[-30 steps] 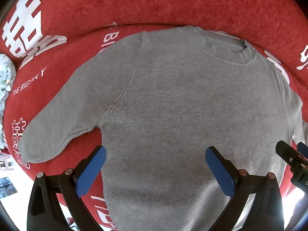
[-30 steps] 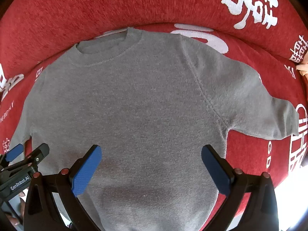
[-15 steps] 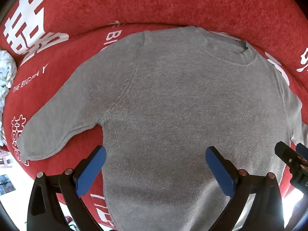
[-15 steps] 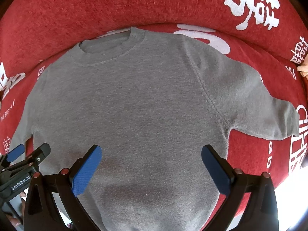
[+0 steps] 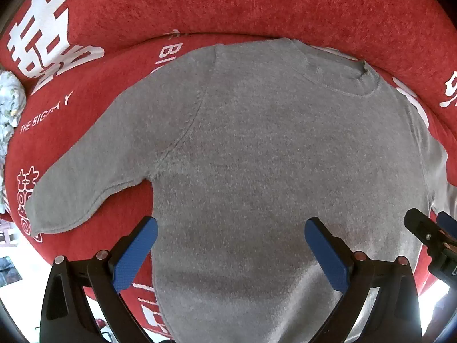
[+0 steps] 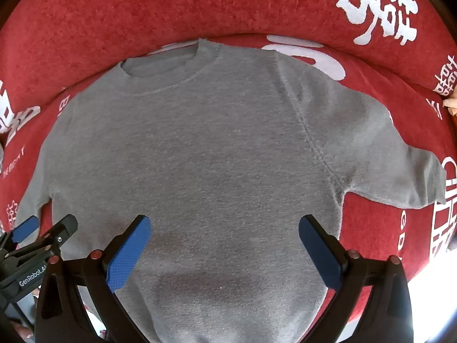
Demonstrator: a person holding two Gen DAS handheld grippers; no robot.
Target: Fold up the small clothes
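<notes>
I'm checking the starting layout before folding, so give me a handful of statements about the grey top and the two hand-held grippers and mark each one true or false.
1. The grey top lies spread flat, front up, on the red cover. True.
2. The left hand-held gripper is clamped on the hem. False: its jaws stand wide open with nothing between them.
3. Both sleeves are folded across the chest. False: each sleeve lies stretched outward on the cover.
4. The right hand-held gripper is open over the lower body of the top. True.
5. The cover is plain red. False: it carries white lettering.
</notes>
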